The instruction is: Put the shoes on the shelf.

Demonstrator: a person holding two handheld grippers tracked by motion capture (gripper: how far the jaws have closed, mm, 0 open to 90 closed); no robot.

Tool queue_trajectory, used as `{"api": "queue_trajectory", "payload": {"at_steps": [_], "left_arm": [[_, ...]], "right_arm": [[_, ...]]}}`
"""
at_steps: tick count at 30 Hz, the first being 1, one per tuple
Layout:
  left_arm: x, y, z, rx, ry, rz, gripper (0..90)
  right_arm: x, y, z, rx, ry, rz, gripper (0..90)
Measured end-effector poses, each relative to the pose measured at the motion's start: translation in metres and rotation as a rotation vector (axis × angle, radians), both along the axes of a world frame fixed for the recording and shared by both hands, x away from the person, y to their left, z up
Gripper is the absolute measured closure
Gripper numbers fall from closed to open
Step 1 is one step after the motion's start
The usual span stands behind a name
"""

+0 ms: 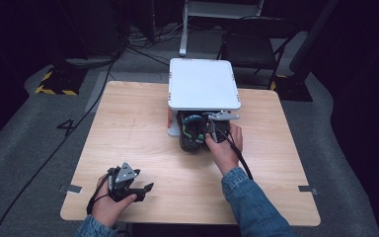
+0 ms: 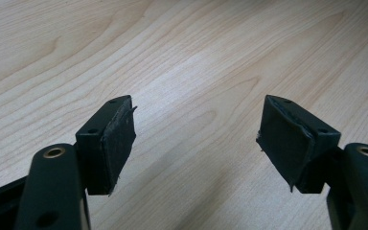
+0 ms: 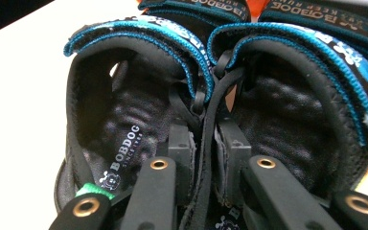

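A pair of black shoes (image 1: 191, 134) with blue-edged straps lies on the table just in front of a white two-level rack (image 1: 203, 84), its toes under the top board. My right gripper (image 1: 208, 129) reaches into the pair from the near side. In the right gripper view my right gripper (image 3: 209, 143) is shut on the two touching inner walls, with the left shoe (image 3: 124, 105) and the right shoe (image 3: 287, 110) on either side. My left gripper (image 1: 145, 189) rests near the table's front left. Its jaws stand wide apart over bare wood, so my left gripper (image 2: 196, 129) is open.
The wooden table (image 1: 138, 123) has free room to the left of the rack and along the front. The rack has orange side parts and sits at the table's far middle. A dark folding chair (image 1: 256, 47) and cables stand on the floor beyond.
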State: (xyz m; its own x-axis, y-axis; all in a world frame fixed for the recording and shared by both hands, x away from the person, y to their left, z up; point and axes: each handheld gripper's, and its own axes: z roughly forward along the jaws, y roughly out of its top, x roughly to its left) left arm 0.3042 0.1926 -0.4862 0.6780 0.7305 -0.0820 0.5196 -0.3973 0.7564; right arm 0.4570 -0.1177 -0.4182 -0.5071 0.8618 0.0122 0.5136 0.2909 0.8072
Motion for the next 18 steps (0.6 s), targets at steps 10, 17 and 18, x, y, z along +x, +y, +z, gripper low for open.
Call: {"api": "queue_trajectory", "payload": {"at_steps": [10, 17, 18], "left_arm": [[0.001, 0.003, -0.001, -0.007, 0.003, 0.005, 28.7], [0.0, 0.003, -0.001, -0.015, 0.007, 0.0, 28.7], [0.0, 0.003, -0.001, -0.019, 0.011, -0.004, 28.7]], "right_arm": [[0.041, 0.014, -0.027, -0.017, -0.103, -0.028, 79.4], [0.051, 0.018, -0.039, -0.006, -0.107, -0.057, 78.9], [0.052, 0.018, -0.039, -0.012, -0.116, -0.059, 78.7]]}}
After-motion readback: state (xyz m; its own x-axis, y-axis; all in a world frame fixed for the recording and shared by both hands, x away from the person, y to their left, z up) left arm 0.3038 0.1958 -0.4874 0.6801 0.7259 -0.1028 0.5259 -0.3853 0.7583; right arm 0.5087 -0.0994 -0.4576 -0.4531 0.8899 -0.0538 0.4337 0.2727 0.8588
